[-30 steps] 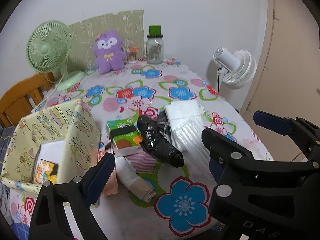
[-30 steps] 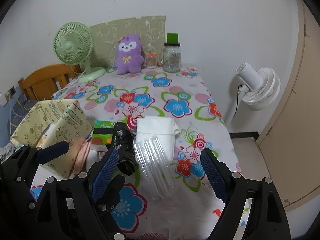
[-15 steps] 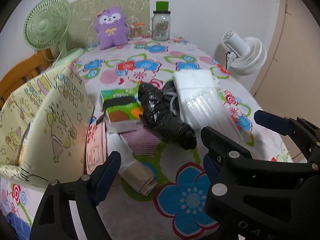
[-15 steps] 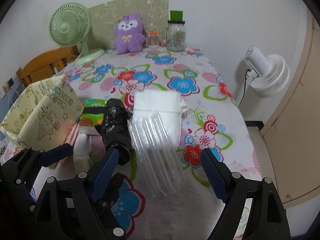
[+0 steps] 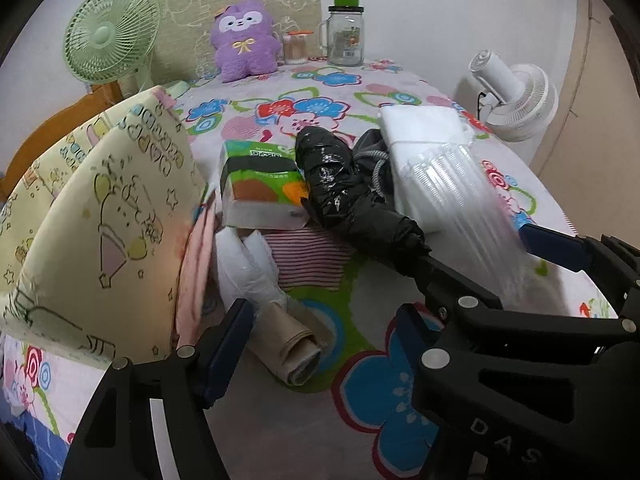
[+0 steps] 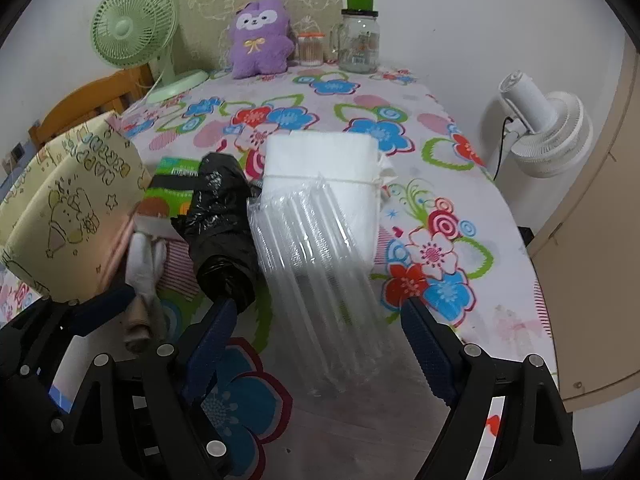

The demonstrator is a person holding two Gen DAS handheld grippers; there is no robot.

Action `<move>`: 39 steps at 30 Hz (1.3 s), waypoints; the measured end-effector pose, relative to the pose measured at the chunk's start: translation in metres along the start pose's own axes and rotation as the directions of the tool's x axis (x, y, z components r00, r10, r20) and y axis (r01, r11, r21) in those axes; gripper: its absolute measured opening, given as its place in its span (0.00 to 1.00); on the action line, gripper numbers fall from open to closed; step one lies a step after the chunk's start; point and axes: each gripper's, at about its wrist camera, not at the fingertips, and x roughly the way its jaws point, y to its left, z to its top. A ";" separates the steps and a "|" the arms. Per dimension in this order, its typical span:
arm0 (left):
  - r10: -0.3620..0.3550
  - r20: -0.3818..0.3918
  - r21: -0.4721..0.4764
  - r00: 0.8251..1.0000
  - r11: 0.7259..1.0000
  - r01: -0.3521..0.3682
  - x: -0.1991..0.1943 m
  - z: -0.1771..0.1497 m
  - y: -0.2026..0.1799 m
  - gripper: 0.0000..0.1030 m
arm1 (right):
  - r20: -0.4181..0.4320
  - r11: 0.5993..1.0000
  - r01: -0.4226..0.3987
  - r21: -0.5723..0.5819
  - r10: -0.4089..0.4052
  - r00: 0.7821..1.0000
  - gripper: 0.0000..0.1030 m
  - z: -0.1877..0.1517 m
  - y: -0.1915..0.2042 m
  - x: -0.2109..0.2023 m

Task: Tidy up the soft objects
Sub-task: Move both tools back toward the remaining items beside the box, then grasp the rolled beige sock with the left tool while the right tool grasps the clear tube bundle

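Note:
A pile of soft things lies on the flowered tablecloth (image 5: 360,92): a beige roll (image 5: 296,350), a white plastic bag (image 5: 244,268), a striped cloth (image 5: 308,256), a black bag bundle (image 5: 344,196), a green tissue pack (image 5: 260,184), a white pack (image 5: 420,126) and clear air-cushion wrap (image 5: 460,200). My left gripper (image 5: 320,344) hovers over the beige roll. Its jaws are closing and the pads are not pressing on the roll. My right gripper (image 6: 320,344) stands open, with the near end of the clear wrap (image 6: 320,280) between its fingers, untouched.
A yellow patterned fabric box (image 5: 100,208) stands at the left with a pink cloth (image 5: 196,272) against it. At the far edge are a purple plush (image 5: 244,46), a green fan (image 5: 108,38) and a glass jar (image 5: 346,38). A white fan (image 6: 548,128) stands beyond the table's right edge.
Both grippers have sunk toward the table and tilted further down, so the pile looks closer. The left gripper's jaws have narrowed. The right gripper's jaws keep the same width.

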 end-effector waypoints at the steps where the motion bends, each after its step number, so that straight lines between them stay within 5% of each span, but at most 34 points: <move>1: 0.005 0.002 0.002 1.000 1.000 -0.005 0.000 -0.001 0.000 0.74 | -0.002 1.000 -0.002 0.000 0.002 1.000 0.84 -0.001 0.000 0.001; 5: 0.006 0.019 -0.003 1.000 1.000 -0.006 -0.001 -0.002 0.001 0.73 | -0.011 1.000 -0.010 0.014 0.011 1.000 0.83 -0.003 -0.001 0.006; 11: -0.023 0.019 -0.002 1.000 1.000 0.023 -0.003 -0.003 0.000 0.60 | -0.028 0.999 -0.034 0.041 0.035 0.999 0.66 -0.006 -0.003 0.010; 13: -0.024 0.023 -0.004 0.999 1.000 0.024 -0.005 -0.003 0.000 0.43 | -0.027 0.998 -0.051 0.042 0.052 0.998 0.57 -0.006 -0.001 0.009; 16: -0.025 0.024 -0.018 0.999 1.000 0.025 -0.005 -0.002 0.004 0.29 | -0.023 0.998 -0.052 0.048 0.053 0.998 0.46 -0.006 0.000 0.007; 21: -0.040 0.018 -0.046 0.999 0.998 0.040 -0.006 -0.002 0.010 0.18 | -0.017 0.998 -0.045 0.046 0.046 0.999 0.37 -0.007 0.003 0.001; 39: -0.093 0.062 -0.015 0.994 0.995 0.094 -0.025 -0.002 0.005 0.11 | 0.037 0.999 -0.006 0.048 0.005 0.999 0.30 -0.011 0.010 -0.030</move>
